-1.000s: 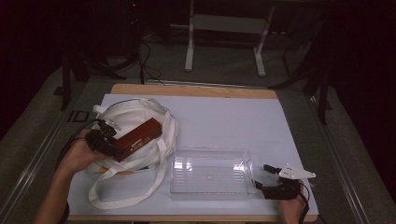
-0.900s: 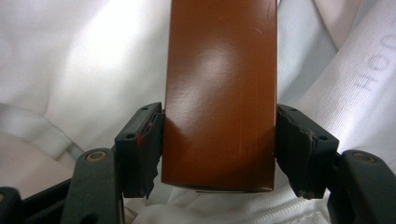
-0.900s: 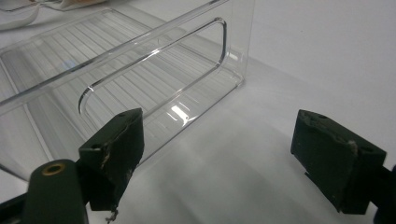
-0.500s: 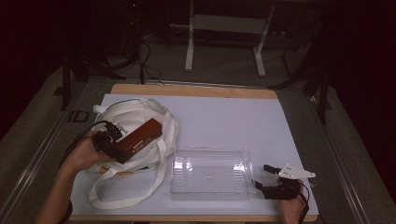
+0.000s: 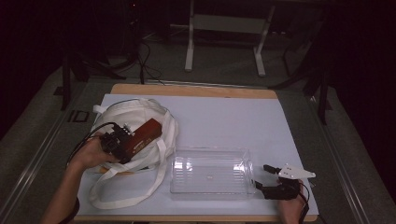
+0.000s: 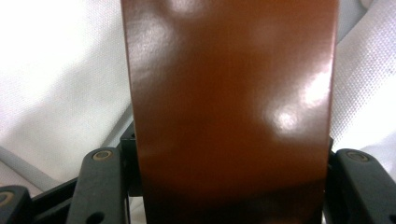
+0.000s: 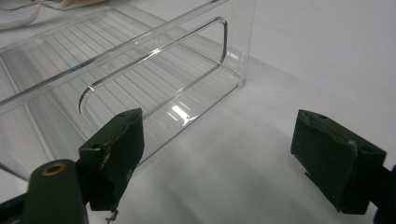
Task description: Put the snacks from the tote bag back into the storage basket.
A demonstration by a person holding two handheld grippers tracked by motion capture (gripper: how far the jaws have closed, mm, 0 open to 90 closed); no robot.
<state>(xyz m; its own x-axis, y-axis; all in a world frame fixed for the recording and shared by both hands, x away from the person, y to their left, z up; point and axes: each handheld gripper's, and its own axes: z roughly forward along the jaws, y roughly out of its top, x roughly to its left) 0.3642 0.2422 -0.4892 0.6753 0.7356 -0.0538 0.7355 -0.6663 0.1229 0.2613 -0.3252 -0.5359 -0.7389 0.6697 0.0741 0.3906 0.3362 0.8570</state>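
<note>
While clamped endwise in the left tool, closing lately, brown box on the tote bag: rigid, glossy, slippery; grip flat sides. Right tool beside the clear tray: wide open, empty.

Glossy brown box, tilted, over white tote bag

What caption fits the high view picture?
Left gripper holds a brown box over a white bag; clear tray beside.

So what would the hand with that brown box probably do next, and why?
Probably carry the brown box right, toward the clear tray. The left gripper has just been closing its jaws, and in its own view they hug both sides of the box, which sits over the white tote bag. The tray looks empty, and the right gripper waits open beside its end wall.
</note>
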